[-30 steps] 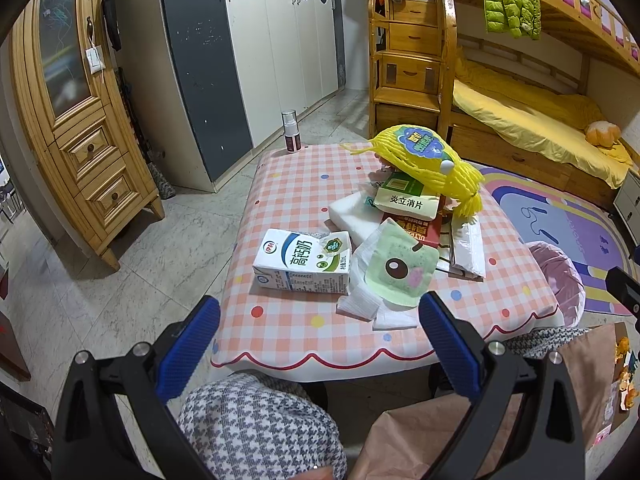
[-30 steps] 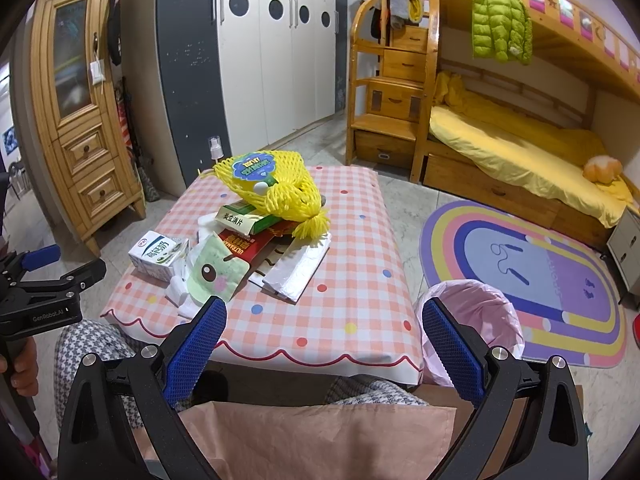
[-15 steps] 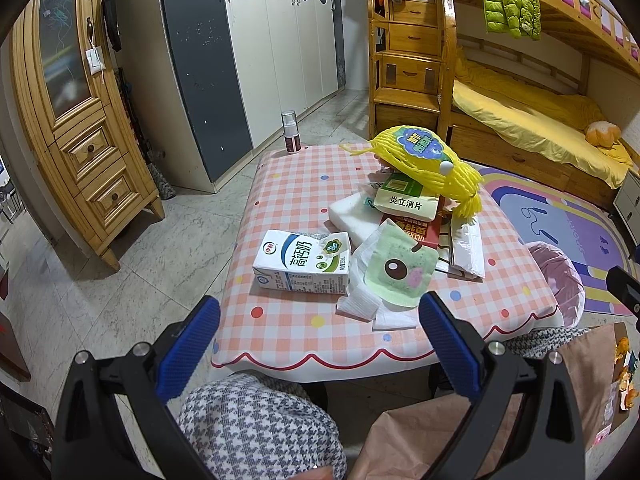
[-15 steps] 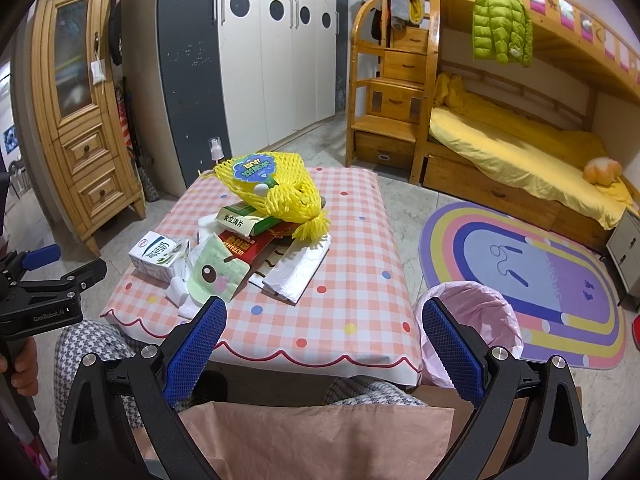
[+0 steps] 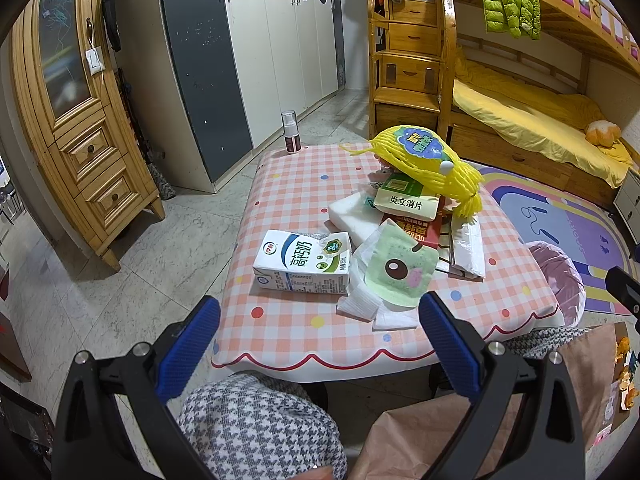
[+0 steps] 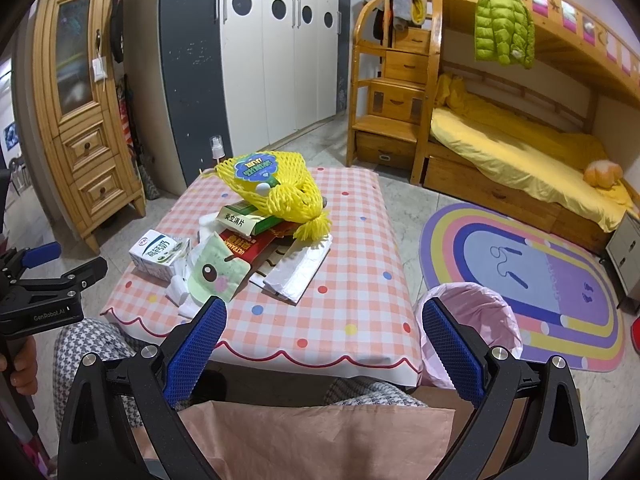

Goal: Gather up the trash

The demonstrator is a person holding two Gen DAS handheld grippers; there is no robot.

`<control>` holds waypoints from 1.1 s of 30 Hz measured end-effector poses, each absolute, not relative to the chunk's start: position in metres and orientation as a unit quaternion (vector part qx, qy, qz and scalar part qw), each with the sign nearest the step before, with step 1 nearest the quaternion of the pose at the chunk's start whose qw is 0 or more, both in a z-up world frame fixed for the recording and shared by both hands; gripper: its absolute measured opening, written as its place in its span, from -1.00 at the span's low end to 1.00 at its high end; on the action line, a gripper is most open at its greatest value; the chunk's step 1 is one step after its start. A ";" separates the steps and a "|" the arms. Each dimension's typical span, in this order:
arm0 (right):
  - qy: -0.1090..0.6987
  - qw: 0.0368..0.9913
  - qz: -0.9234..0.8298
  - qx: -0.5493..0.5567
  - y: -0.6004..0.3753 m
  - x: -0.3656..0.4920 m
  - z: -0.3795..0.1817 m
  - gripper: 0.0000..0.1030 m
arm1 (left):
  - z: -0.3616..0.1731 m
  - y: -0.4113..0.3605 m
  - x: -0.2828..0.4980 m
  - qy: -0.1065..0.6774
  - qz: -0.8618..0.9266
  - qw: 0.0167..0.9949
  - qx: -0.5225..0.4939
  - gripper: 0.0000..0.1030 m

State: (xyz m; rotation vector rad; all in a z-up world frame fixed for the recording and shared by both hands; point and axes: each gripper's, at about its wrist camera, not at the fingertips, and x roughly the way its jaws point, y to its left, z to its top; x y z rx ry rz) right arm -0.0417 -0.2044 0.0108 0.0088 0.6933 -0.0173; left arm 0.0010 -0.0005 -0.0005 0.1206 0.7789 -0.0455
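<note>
Nothing moved; fingers (image 5: 200,332) wide apart.

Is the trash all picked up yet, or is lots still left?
Nothing looks done yet. The milk carton, yellow net, boxes and wrappers all lie on the table. Both grippers, left and right, are open and hold nothing. Everything is left to go into the pink bin.

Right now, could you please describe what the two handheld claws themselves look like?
Both match: the left claw and right claw have black angular frames with silver screw heads, and each finger carries a blue pad with a fine textured grip. Seen from the right wrist view, the left claw's black body bears white "GenRobot.AI" lettering. No cables are visible.
</note>
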 end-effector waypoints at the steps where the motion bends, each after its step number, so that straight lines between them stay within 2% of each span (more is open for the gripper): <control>1: 0.340 0.940 -0.008 0.005 -0.206 -0.042 0.010 0.89 | -0.001 -0.001 0.001 0.379 -0.022 0.923 0.058 0.87; 33: 0.344 0.939 -0.009 0.000 -0.202 -0.039 0.008 0.89 | -0.014 0.008 0.001 0.386 -0.012 0.920 0.062 0.87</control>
